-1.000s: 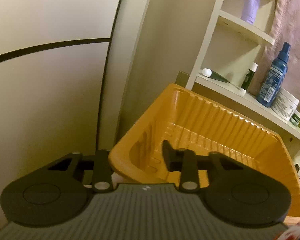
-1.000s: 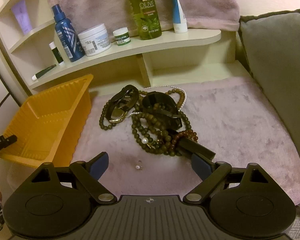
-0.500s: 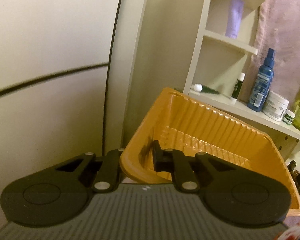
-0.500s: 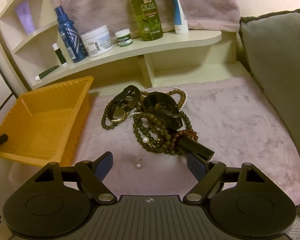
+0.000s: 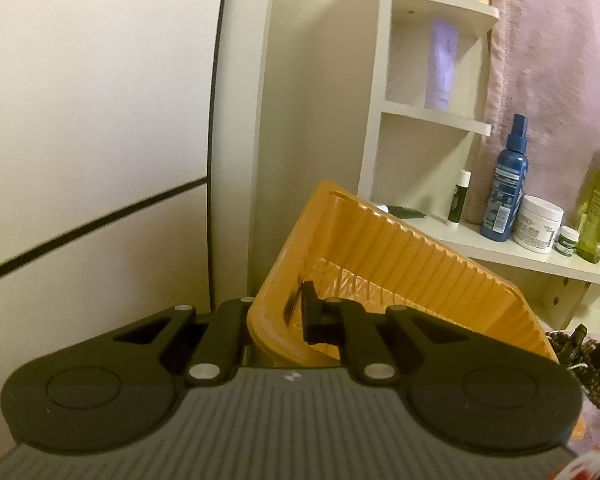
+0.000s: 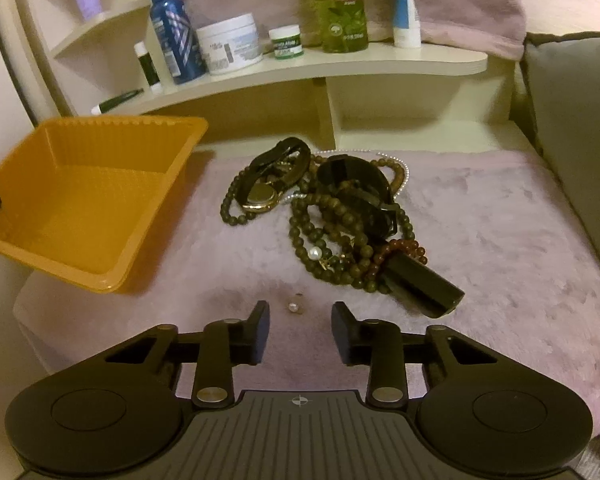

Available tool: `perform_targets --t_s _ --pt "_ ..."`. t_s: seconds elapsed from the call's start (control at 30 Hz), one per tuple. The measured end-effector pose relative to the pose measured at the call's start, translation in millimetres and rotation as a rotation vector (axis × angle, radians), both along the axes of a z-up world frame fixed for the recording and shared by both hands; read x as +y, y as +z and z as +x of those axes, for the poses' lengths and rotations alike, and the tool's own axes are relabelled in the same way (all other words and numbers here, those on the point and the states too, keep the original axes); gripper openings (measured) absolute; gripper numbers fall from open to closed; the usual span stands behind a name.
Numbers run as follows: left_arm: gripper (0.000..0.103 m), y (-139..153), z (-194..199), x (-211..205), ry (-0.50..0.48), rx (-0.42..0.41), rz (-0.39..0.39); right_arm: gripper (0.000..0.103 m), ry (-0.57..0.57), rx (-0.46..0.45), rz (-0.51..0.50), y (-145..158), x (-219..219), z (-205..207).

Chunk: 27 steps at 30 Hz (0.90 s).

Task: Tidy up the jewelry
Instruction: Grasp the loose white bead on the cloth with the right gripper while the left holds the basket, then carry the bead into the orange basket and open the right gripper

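Pink plush mat (image 6: 480, 240), tangled bead jewelry pile (image 6: 332, 216), loose pearl (image 6: 293, 307), orange tray (image 6: 80, 184) overhanging its edge

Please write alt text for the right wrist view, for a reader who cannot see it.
The right tool points down at a small pearl earring on a pink plush cloth, its jaws closing but not yet touching it. Behind lies a tangled pile of bead necklaces; at the left an empty orange tray hangs tilted above the cloth.
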<state>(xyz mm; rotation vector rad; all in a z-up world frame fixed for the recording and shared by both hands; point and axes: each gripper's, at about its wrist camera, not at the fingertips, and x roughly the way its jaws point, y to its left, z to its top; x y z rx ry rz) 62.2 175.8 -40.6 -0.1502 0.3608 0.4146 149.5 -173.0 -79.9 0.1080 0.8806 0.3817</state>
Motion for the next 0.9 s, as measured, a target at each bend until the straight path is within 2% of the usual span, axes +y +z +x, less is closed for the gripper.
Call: perform_targets --t_s 0.2,0.37,0.6,0.9 --pt "0.009 5 1 -7 0.012 -0.011 0.059 0.029 0.024 -0.012 -0.021 -4 5 5" --pt "0.009 6 3 -7 0.015 -0.010 0.076 0.026 0.044 -0.031 -0.051 -5 12 7" --pt "0.009 8 4 -12 0.023 -0.008 0.093 0.009 0.066 -0.057 -0.112 -6 18 8" --pt "0.009 7 4 -11 0.022 -0.008 0.087 0.009 0.064 -0.077 -0.110 -2 19 7"
